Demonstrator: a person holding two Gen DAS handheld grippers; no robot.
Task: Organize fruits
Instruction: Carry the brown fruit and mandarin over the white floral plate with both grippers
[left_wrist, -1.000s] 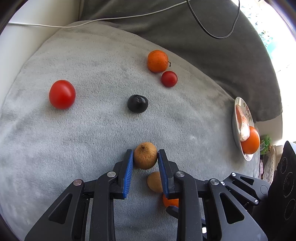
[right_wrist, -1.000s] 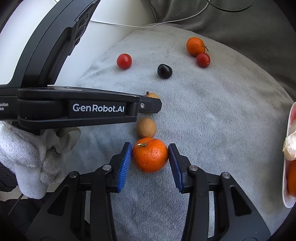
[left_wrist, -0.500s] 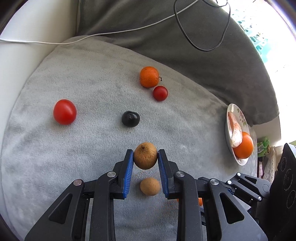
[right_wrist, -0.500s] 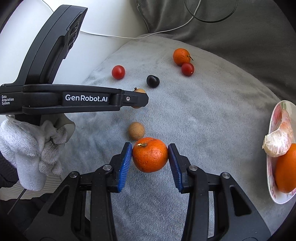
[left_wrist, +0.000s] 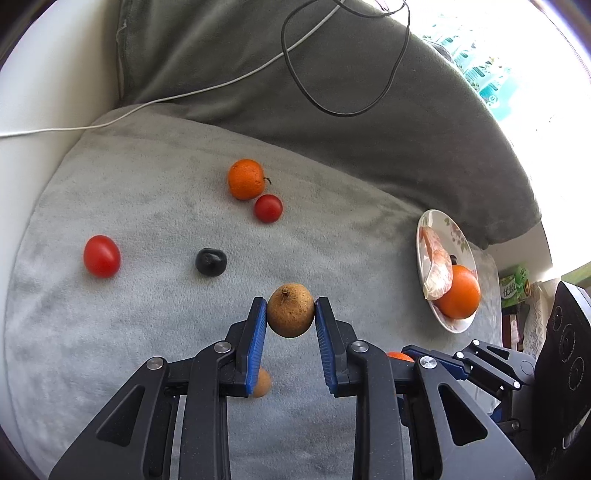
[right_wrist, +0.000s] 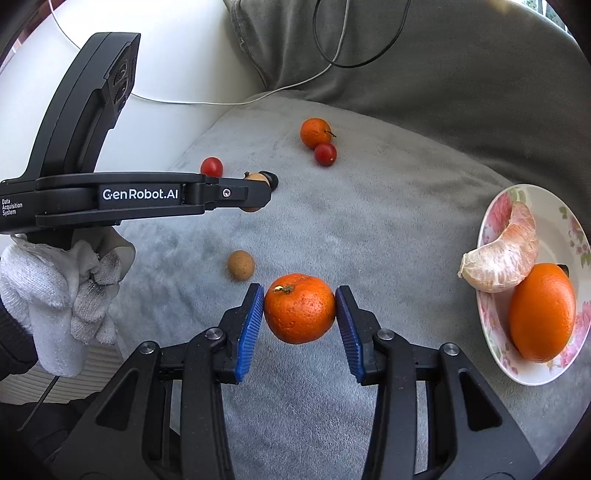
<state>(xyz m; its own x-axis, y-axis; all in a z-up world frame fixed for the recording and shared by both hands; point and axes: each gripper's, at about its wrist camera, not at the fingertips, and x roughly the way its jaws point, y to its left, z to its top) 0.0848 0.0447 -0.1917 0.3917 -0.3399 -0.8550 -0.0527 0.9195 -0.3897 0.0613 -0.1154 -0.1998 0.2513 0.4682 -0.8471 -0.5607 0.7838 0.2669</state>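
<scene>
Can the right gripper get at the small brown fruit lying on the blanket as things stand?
Probably not yet: the right gripper is shut on a mandarin, filling its jaws. The small brown fruit lies unobstructed on the blanket, just ahead and left.

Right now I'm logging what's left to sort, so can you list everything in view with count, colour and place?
Round brown rough-skinned fruit: 2, one in the left claw, one on the blanket.
Small orange mandarin: 2, one in the right claw, one far on the blanket.
Red cherry tomato: 2, one far left, one touching the far mandarin.
Dark round plum: 1, mid blanket.
Floral white plate: 1, right edge, holding a large orange and a peeled pale citrus segment.
Grey fleece blanket: 1, under the fruit.
Cables: black and white, behind.
Left claw: blue pads, closed.
Right claw: blue pads, closed.
</scene>
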